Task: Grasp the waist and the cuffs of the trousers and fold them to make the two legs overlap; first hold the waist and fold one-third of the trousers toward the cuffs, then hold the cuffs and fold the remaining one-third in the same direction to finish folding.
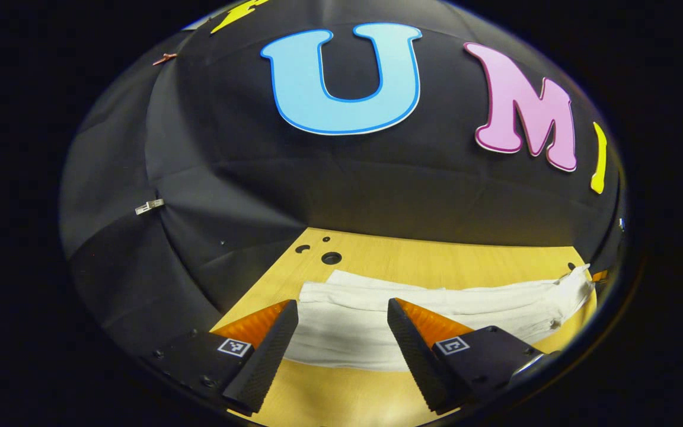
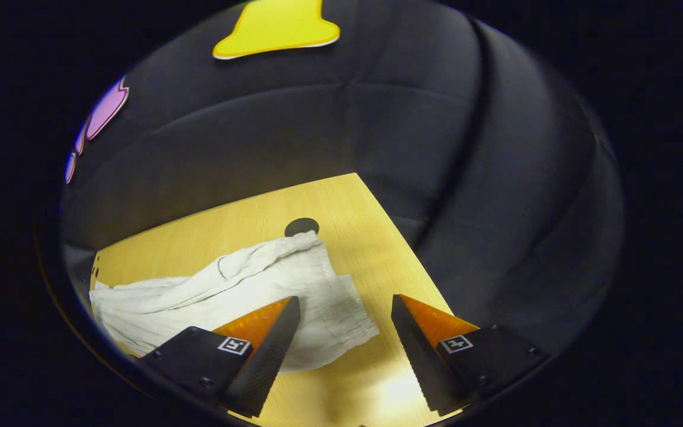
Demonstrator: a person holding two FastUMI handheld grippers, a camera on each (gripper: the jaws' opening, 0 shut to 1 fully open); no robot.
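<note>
White, thin, crinkled cloth: the trousers point(image 1: 436, 314) lie flat in a long band across the wooden desk point(image 1: 436, 255), already narrow enough that the 2 legs look stacked (judgement). Fabric reads as light and limp, with soft wrinkles and no stiffness; expect it to drape and sag when lifted, and layers may slide apart unless pinched together. Not fragile.

In the right gripper view the trousers point(image 2: 229, 290) spread from the near right end toward the far left, and one end bunches up beside a dark round hole point(image 2: 301, 226) in the desk point(image 2: 341, 207). Cannot tell for certain which end is waist and which is cuffs.

Suggested hold: pinch through all layers at the 2 corners of an end edge, low to the desk.

Left gripper point(image 1: 342, 317): jaws released, wide apart, hovering over the near edge of the cloth, holding nothing. Right gripper point(image 2: 346, 311): jaws released, empty, above the near right end.
</note>
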